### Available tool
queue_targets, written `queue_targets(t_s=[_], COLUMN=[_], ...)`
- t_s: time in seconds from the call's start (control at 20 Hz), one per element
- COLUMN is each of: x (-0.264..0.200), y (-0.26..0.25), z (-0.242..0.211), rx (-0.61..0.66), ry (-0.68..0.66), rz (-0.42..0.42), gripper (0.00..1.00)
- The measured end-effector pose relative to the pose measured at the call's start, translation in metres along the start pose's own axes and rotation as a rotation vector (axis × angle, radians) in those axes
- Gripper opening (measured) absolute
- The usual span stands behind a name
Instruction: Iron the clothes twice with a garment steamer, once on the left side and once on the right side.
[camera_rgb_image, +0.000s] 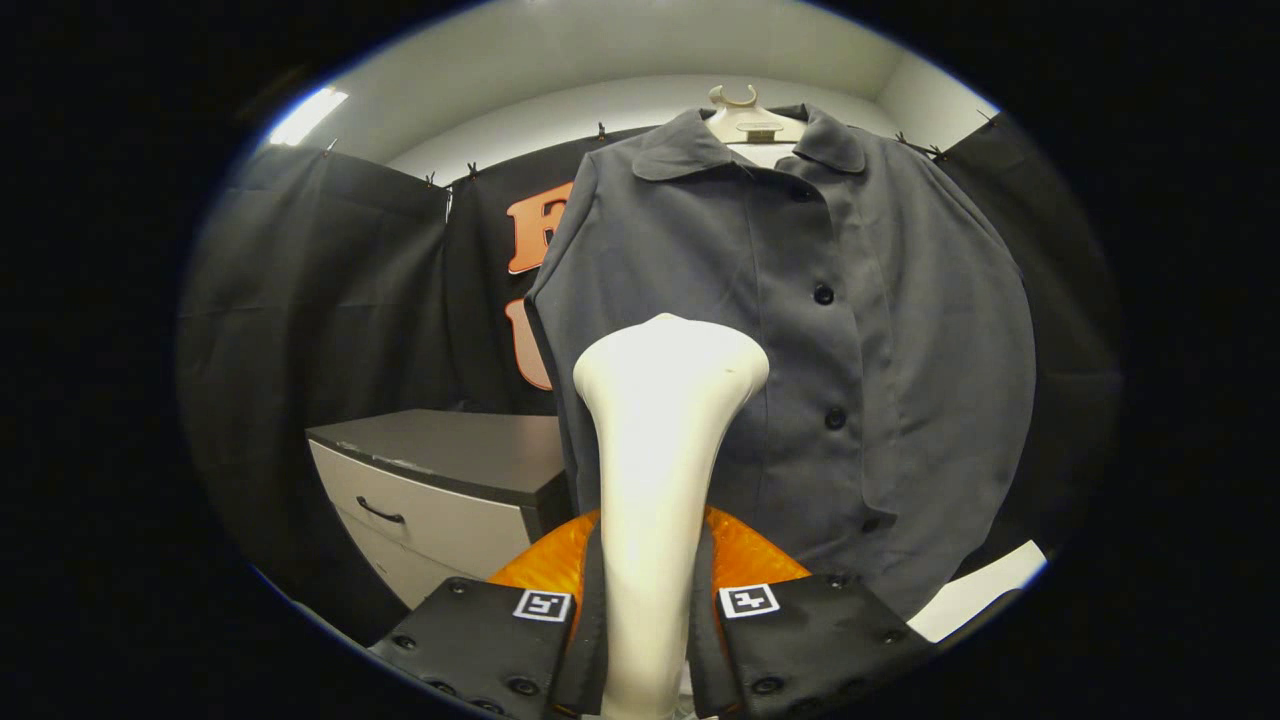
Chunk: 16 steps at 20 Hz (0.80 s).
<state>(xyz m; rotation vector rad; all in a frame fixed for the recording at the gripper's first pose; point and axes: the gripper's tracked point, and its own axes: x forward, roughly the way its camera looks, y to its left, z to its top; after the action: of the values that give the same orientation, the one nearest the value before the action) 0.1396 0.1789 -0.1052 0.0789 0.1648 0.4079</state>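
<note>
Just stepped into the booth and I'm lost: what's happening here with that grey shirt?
A hand-held gripper is shut on the white garment steamer, both fingers pressing on its handle. The steamer's wide head points up at the grey shirt, which hangs on a hanger just beyond it. The head sits in front of the shirt's lower half, on the side away from the buttons; whether it touches the cloth I cannot tell. A grey-topped drawer cabinet stands beside the shirt.
</note>
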Motion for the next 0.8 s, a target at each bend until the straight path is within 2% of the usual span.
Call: queue_targets(t_s=[0.8], x=[-0.028], y=[-0.005], z=[-0.114], rx=[0.037], ry=[0.212], rz=[-0.022], gripper=[0.4])
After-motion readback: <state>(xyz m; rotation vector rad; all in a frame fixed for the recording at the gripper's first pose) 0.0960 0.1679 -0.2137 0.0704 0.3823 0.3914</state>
